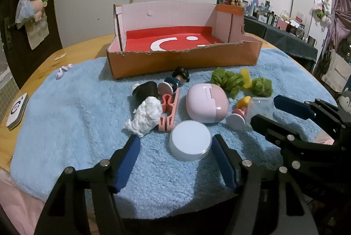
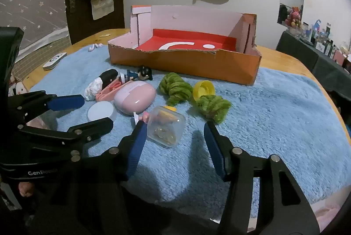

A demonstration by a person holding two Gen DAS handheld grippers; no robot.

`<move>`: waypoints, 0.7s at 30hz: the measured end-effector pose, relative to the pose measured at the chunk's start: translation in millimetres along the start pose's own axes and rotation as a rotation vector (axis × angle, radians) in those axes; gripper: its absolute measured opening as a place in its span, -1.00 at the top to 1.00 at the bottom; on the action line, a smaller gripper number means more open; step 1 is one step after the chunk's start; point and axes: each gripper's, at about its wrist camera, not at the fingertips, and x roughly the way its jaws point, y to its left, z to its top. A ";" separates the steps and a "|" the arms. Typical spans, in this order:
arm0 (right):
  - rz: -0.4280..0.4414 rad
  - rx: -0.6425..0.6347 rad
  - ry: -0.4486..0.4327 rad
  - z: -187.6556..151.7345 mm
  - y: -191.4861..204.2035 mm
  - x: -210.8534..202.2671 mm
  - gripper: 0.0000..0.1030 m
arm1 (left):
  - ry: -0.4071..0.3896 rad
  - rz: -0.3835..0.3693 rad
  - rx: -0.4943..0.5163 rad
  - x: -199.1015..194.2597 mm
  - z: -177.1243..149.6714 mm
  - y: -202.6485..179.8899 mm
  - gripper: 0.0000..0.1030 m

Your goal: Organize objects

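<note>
1. Left gripper [image 1: 175, 160]: released, jaws apart, nothing clamped; positioned just short of the round white-lidded tin [image 1: 190, 140], right pad close beside its rim.
2. Right gripper [image 2: 174, 147]: released, jaws apart; clear plastic jar [image 2: 166, 127] lying on its side just ahead, near the left pad.
3. Blue towel [image 1: 65, 116]: carrying the pink oval case [image 1: 206, 103], crumpled tissue [image 1: 145, 116], pink clip [image 1: 169, 112], green yarn [image 1: 228, 80].
4. Orange cardboard box [image 1: 182, 63]: at the towel's far edge, red-lined.
</note>
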 end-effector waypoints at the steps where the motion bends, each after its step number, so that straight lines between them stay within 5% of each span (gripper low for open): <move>1: 0.003 0.000 0.003 0.3 -0.2 1.0 -0.02 | -0.001 0.001 0.001 0.0 0.1 0.3 -0.32; 9: 0.022 0.005 0.013 2.8 -1.2 7.7 0.00 | 0.000 0.004 0.004 0.9 1.6 2.2 -0.28; 21: 0.077 0.008 0.038 3.0 0.4 17.5 0.34 | 0.000 0.002 0.005 1.4 2.9 2.6 -0.24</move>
